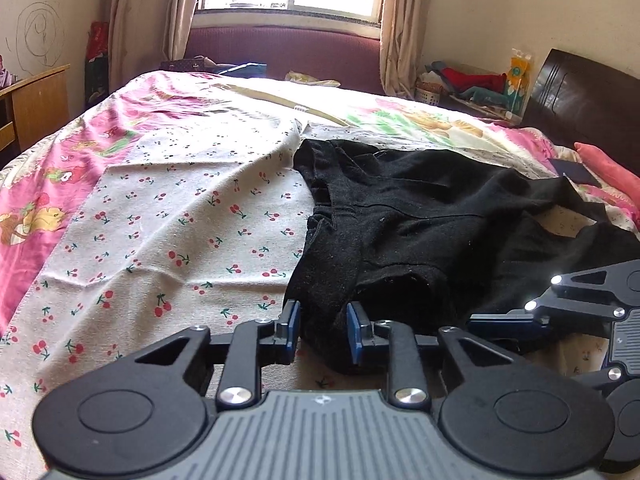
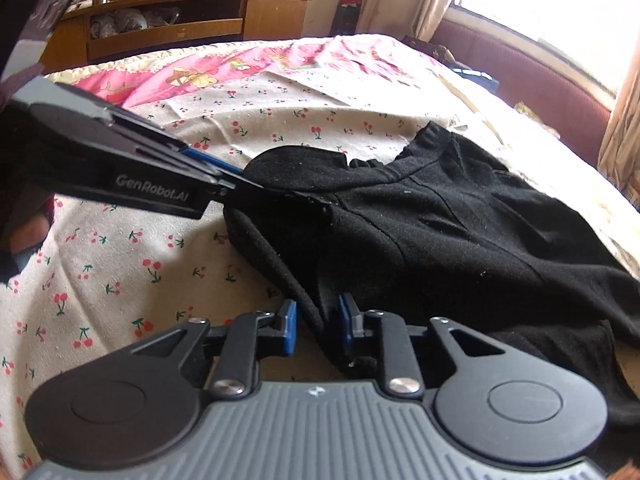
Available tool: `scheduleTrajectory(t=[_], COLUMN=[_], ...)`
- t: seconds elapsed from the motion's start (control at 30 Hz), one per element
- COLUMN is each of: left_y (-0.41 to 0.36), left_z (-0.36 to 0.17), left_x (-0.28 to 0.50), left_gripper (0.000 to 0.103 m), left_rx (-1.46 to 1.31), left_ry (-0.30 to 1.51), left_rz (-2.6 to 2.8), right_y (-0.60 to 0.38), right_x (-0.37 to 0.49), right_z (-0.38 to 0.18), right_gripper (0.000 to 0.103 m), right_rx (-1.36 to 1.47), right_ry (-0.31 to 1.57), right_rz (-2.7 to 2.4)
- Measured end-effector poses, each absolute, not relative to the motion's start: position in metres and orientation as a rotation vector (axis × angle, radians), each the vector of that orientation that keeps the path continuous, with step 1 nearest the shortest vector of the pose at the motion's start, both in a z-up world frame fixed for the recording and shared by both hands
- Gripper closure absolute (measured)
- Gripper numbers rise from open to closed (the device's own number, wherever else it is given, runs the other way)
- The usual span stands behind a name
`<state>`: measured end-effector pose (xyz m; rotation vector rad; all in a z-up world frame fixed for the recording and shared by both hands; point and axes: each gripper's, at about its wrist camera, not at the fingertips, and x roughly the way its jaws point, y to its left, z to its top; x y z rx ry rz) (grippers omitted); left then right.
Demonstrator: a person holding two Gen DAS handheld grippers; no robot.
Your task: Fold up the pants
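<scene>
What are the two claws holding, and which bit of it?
Both hold the black pants. The left claw pinches a bunched fold at the near edge; the right claw pinches the near edge too.

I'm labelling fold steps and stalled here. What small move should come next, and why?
Probably lift both grippers together: the left gripper and right gripper each have black pants fabric between their blue pads, and the pants lie rumpled on the cherry-print sheet.

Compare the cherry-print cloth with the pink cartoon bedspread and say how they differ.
The cherry-print cloth is off-white with small red cherries; the pink cartoon bedspread is bright pink with large figures. The cloth lies on top of the bedspread and carries the black pants; the bedspread shows around it. Both are creased.
</scene>
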<state>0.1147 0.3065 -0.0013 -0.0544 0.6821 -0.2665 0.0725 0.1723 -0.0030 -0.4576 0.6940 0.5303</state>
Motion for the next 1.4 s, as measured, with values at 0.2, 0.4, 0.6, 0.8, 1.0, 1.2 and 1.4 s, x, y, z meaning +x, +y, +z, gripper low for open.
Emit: scheduleTrajectory(t=[0.2,0.4,0.6,0.8,1.0,1.2,1.4], left_y=[0.297,0.271,0.293,0.281,0.27,0.241,0.13], left_z=[-0.017,-0.03,-0.011,-0.02,0.009,0.035,0.053], left_x=[0.133,0.15,0.126,0.127,0.111,0.081,0.067], left_gripper=[0.025,0.049,0.063,0.061,0.051,0.051,0.047], left_rx=[-0.01,0.046,-0.019,0.065,0.102,0.159,0.361], left_ry=[0.749,0.79,0.763,0.805,0.772,0.678,0.552], left_rz=[-0.243,-0.209,-0.153,-0.095,-0.045,0.093,-0.028], right_y=[0.151,0.149,0.149,0.155,0.072,-0.117,-0.273], right_x=[0.057,0.085,0.084,0.086,0.066,0.047,0.024], right_z=[-0.013,-0.032,-0.015,-0.029,0.015,0.021,0.011], right_gripper=[0.034,0.079,0.091,0.087,0.065,0.062,0.06], right_rx=[-0.571,-0.494,-0.32,-0.28,-0.087,0.11,0.245], right_ry=[0.605,0.648,0.721,0.769,0.671,0.653,0.615], right_rz=[0.494,0.476,0.522,0.561,0.534,0.044,-0.413])
